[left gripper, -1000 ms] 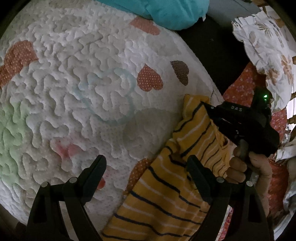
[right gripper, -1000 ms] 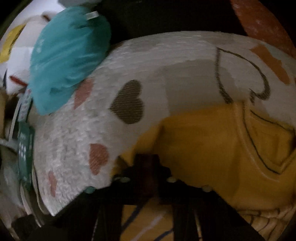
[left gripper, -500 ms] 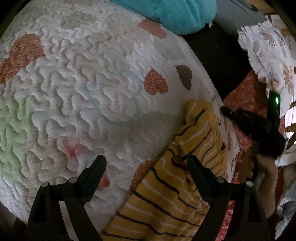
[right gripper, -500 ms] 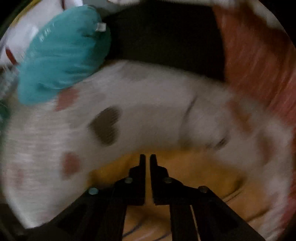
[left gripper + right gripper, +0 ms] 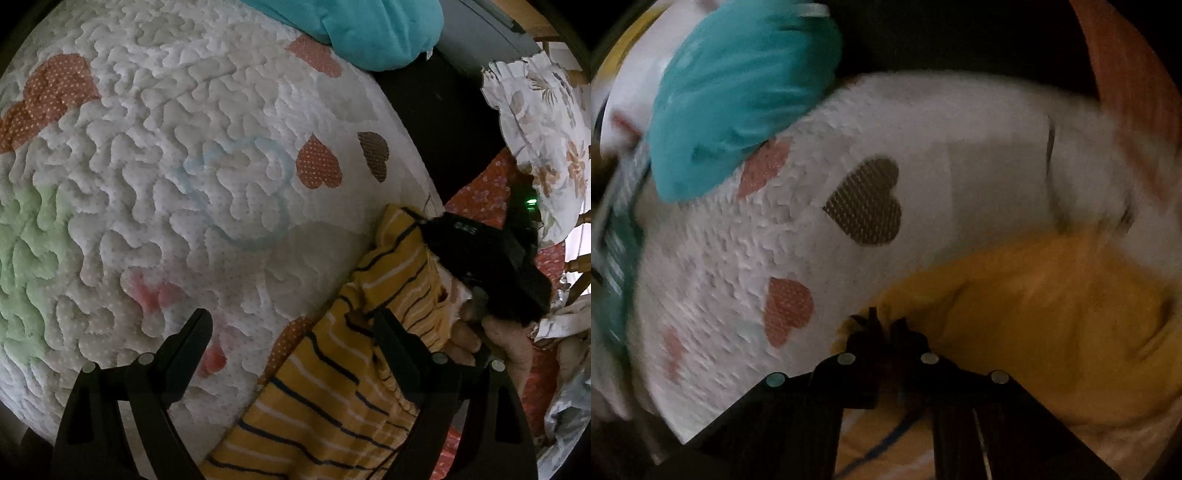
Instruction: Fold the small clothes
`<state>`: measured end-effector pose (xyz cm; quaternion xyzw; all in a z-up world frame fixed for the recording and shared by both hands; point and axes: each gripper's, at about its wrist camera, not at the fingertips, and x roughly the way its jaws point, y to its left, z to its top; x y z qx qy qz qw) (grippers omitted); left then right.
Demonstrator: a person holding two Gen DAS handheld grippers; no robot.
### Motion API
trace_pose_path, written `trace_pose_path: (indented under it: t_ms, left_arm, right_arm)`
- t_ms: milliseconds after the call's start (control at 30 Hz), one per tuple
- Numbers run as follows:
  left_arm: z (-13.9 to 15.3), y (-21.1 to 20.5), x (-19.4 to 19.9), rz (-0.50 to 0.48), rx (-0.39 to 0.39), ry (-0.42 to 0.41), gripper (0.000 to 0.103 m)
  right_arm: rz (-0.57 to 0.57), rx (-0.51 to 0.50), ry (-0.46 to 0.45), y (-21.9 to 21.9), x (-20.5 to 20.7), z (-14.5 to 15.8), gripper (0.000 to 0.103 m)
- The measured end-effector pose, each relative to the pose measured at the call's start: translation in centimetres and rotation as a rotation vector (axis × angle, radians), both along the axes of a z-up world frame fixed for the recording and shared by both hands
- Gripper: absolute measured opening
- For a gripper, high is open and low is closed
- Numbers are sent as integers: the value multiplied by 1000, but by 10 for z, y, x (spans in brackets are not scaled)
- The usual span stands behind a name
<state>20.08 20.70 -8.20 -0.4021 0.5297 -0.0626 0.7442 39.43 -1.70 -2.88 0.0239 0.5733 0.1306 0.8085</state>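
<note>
Left wrist view, items by size, places given from the quilt

1. Quilt (image 5: 155, 192): white, puckered stitching, heart patches; carries everything below. Right wrist view shows the same quilt (image 5: 979, 192), partly motion-blurred

2. Teal cushion (image 5: 354, 29): on the quilt's far edge, well apart from the work

3. Striped garment (image 5: 332, 387): yellow with dark and white stripes, bunched along the quilt's right-hand edge, one end reaching toward the quilt's corner. Right wrist view shows it as a plain yellow mass (image 5: 1052, 314) at the quilt's near edge

4. Left gripper (image 5: 295, 332): spread wide, holding nothing; one finger over bare quilt, the other over the garment

5. Right gripper (image 5: 886, 325): jaws drawn nearly together at the garment's edge. Cloth appears pinched between them, though dark and blur make this a judgement. From the left wrist view its black body (image 5: 491, 266) sits at the garment's end near the quilt's corner

Step in hand, judged: carrying the pinched end over to make a fold. To do well: keep the right gripper's pinch firm and low, draw toward the quilt's open middle, let the left gripper pin the lying part so the cloth does not drag, and align edges before release
</note>
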Motion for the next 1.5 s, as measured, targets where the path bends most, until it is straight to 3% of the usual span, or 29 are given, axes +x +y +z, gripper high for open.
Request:
trace_pose_path:
  t_ms: [133, 200, 233, 300, 400, 433, 500, 633, 733, 767, 900, 933, 967, 1100, 1267, 1400, 1500]
  left_arm:
    - [1, -2, 0, -5, 10, -1, 88]
    - [0, -3, 1, -8, 13, 5, 88]
    - [-1, -4, 2, -5, 16, 8, 88]
    - [-1, -3, 2, 7, 14, 13, 88]
    - [-1, 1, 1, 20, 17, 12, 88]
    - [-1, 3, 1, 24, 16, 10, 88]
    - [-1, 8, 0, 31, 9, 8, 88]
    - [1, 21, -5, 66, -8, 3, 88]
    - [4, 35, -11, 108, -5, -6, 88]
    - [4, 40, -12, 122, -5, -7, 88]
    - [3, 55, -17, 155, -11, -1, 88]
    - [1, 60, -19, 166, -14, 3, 88]
    - [1, 64, -21, 175, -16, 6, 88]
    - [-2, 89, -30, 235, -23, 9, 88]
    - [5, 111, -45, 304, 17, -11, 88]
    - [3, 118, -48, 321, 14, -5, 88]
    - [2, 110, -44, 302, 13, 0, 88]
  right_arm:
    - [54, -350, -194, 11, 1, 33, 6]
    - [86, -481, -244, 21, 1, 32, 6]
    - [130, -592, -280, 31, -2, 24, 6]
    - [214, -678, -286, 41, -4, 9, 12]
    - [222, -603, -253, 38, -14, 9, 19]
    - [180, -541, -267, 31, -21, 21, 23]
    - [137, -430, -269, 19, -35, 39, 41]
    - [141, -150, -199, 5, -83, 58, 53]
    - [163, -105, -145, 9, -108, 43, 55]
    - [176, -133, -140, 15, -114, 33, 56]
    - [236, -278, -202, 39, -125, 2, 55]
    - [264, -324, -200, 46, -125, -6, 46]
    - [265, -353, -184, 49, -123, -11, 10]
    - [187, -306, -206, 52, -118, 3, 9]
    - [193, -145, -162, 78, -116, 7, 9]
    - [229, -14, -72, 103, -115, -12, 15]
    - [189, 95, 14, 100, -118, -16, 20]
